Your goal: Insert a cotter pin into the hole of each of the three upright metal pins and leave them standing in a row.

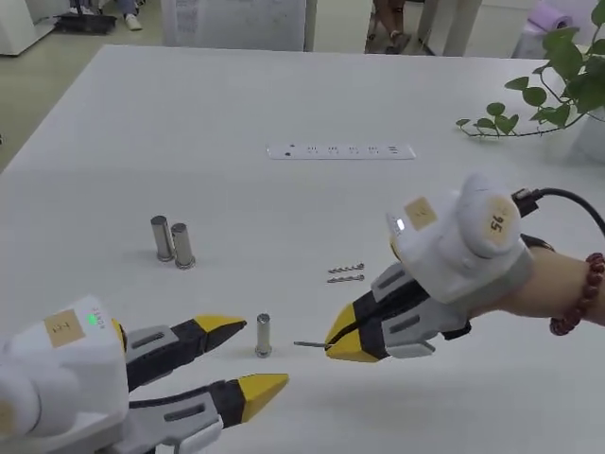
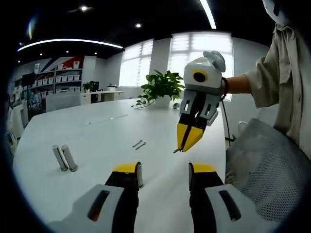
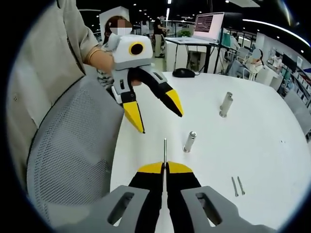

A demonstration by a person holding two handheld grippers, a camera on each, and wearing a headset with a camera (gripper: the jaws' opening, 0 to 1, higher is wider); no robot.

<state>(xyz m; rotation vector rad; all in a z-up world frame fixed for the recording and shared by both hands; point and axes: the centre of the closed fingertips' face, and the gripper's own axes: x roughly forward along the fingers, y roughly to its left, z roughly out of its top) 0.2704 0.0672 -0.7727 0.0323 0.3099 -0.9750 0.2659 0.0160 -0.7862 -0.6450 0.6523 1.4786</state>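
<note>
1. The right gripper (image 1: 342,345) has its jaws clenched on a cotter pin (image 1: 309,344). The pin projects straight out ahead of the tips, roughly level with the white table (image 1: 236,113).
2. The left gripper (image 1: 260,355) has its jaws spread apart and grasps nothing.
3. One metal pin (image 1: 264,335) stands upright between the two grippers, just ahead of the left gripper's gap and close to one jaw tip. Whether it touches that tip cannot be determined.
4. The free end of the held cotter pin points at this metal pin and stops just short of it, with a gap between them.
5. The two other metal pins (image 1: 173,242) stand upright side by side, well beyond the left gripper.
6. Two spare cotter pins (image 1: 346,273) lie flat and parallel, just beyond the right gripper.
7. A power strip (image 1: 340,151) lies farther off, well ahead of both grippers.
</note>
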